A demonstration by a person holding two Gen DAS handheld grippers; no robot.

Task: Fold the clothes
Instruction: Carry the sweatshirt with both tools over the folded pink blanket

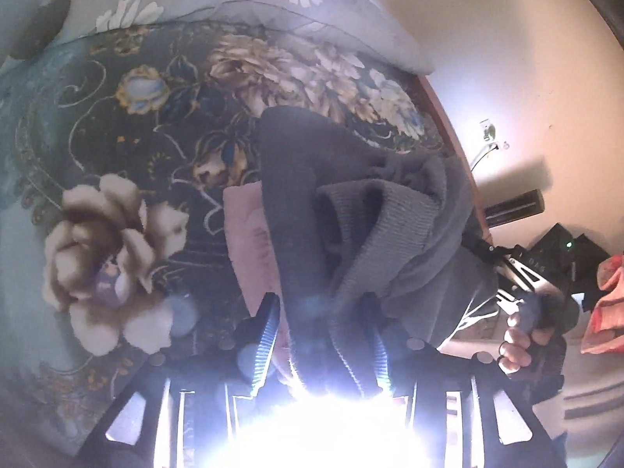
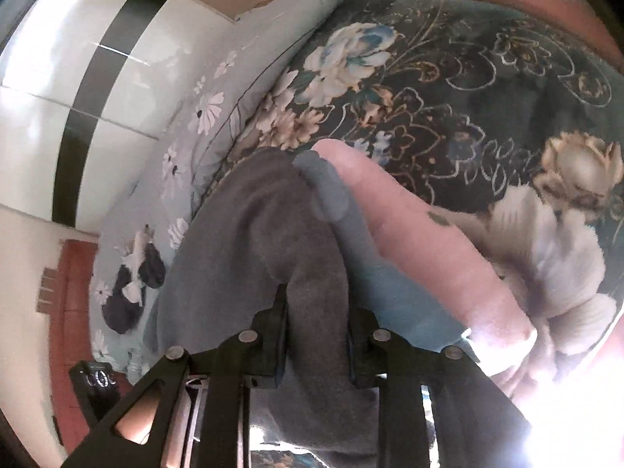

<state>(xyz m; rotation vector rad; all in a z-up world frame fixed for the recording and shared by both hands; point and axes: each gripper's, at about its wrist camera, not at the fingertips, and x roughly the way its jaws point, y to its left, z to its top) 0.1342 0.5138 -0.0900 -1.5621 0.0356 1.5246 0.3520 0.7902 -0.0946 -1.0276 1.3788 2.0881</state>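
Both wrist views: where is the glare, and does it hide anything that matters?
Left wrist view: white glare floods the bottom centre, washing out the base of the left hand-held gripper and the grey garment there. Right wrist view: glare blows out the lower right corner, bleaching the pink garment; the right hand-held gripper stays readable.

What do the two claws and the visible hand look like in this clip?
Both claws are black: the left claw has ribbed, pale-lit finger pads and open triangular cut-outs in its frame; the right claw has silver round rivets at its linkage joints. The person's bare hand grips a black handle.
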